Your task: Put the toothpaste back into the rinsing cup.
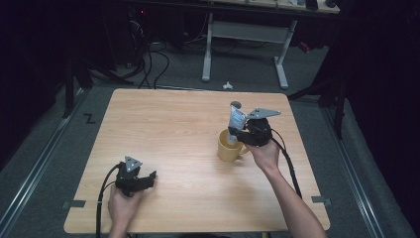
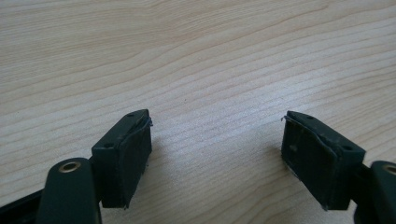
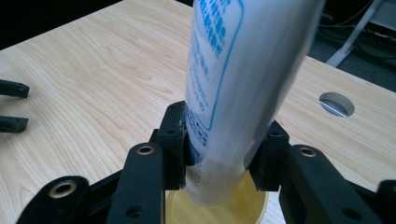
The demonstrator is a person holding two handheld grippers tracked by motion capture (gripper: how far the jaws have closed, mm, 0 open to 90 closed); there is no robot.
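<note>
Wooden table, pale grain, rounded corners, standing on grey floor; a round cable hole in its top shows in the right gripper view. Behind it, a white-framed desk with dark cables trailing on the floor near it. Person's two forearms enter from the near edge. Right hand sits over the right-centre of the table, carrying the right gripper, grey three-cornered plate on top. Its jaws are clamped on a white tube with blue print; pads press both sides of the tube's lower part, seen plainly in the right gripper view. Tube stands near upright, slightly tilted, its dark cap end uppermost in the high view, its bottom end hanging just above or inside the mouth of a yellow mug; whether it touches the mug cannot be told. Mug stands upright on the table directly under the gripper, handle toward the person's right hand, yellow interior visible below the jaws. Left gripper rests low near the table's near-left part, well apart from mug and tube; its jaws stand wide open, nothing between them, bare wood beneath
</note>
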